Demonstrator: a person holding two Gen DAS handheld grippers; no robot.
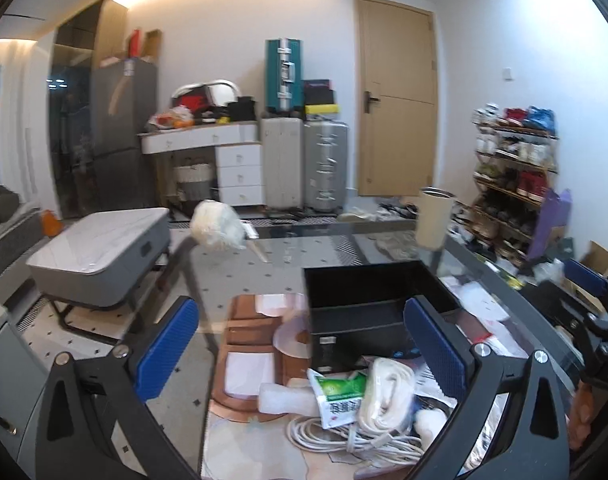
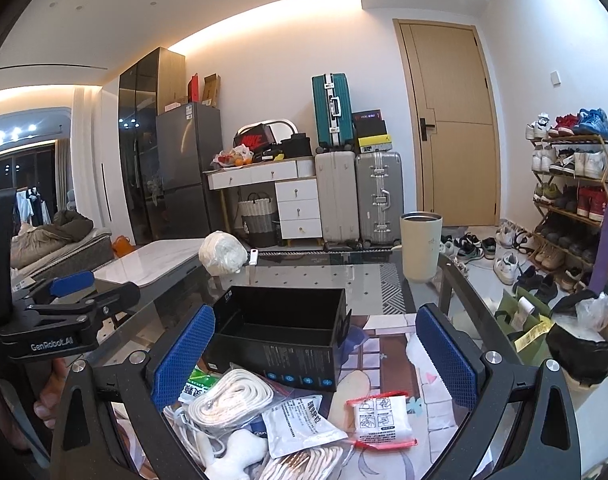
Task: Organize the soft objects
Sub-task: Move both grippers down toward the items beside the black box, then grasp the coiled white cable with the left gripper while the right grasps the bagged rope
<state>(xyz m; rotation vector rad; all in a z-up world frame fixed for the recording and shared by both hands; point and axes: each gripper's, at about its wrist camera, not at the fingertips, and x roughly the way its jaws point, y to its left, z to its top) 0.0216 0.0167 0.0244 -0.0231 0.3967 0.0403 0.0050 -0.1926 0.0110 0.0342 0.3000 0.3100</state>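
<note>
An open black box point(image 1: 368, 300) point(image 2: 279, 332) stands on the glass table. In front of it lies a heap of soft items: a bagged white strap point(image 1: 388, 396) point(image 2: 231, 400), a green-and-white packet point(image 1: 336, 400), coiled white cable point(image 1: 344, 436), a white plush piece point(image 2: 231, 456), a white printed pouch point(image 2: 299, 424) and a red-edged packet point(image 2: 380, 420). My left gripper point(image 1: 304, 348) is open and empty above the heap. My right gripper point(image 2: 316, 356) is open and empty above it too. The left gripper also shows in the right wrist view point(image 2: 71, 280).
A cream tumbler point(image 1: 434, 216) point(image 2: 420, 246) and a bagged white bundle point(image 1: 217, 226) point(image 2: 223, 254) stand at the table's far edge point(image 2: 328, 258). A grey-white low table point(image 1: 103, 256) is on the left, bags point(image 2: 576, 332) and a shoe rack point(image 2: 572, 196) on the right.
</note>
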